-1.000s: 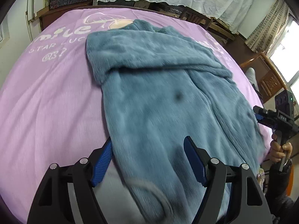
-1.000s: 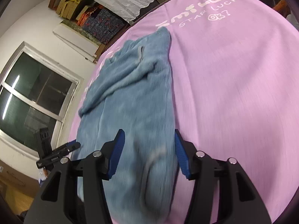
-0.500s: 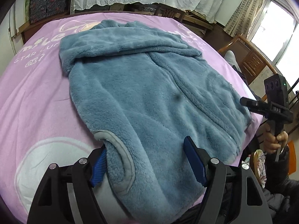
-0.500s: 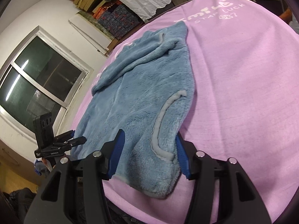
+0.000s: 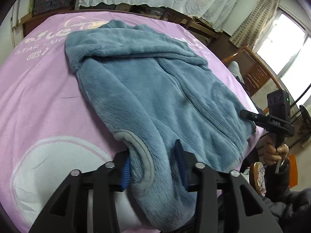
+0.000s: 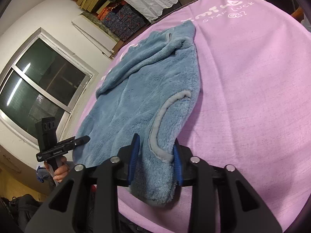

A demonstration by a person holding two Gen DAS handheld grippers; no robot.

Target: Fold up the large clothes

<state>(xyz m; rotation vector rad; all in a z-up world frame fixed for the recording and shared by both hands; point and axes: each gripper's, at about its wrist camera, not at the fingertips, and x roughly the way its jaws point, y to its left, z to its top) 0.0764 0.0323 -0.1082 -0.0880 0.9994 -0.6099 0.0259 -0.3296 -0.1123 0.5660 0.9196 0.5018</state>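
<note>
the jacket's near hem hangs over the bed edge, hidden behind both grippers' fingers.

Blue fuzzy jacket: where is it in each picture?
Left wrist view: the blue jacket fills the middle, and its near edge is pinched in the left gripper.
Right wrist view: the jacket lies left of the middle, and its near edge is pinched in the right gripper.
Shared landmark: the white lettering printed on the pink sheet, just past the jacket's far end.
</note>
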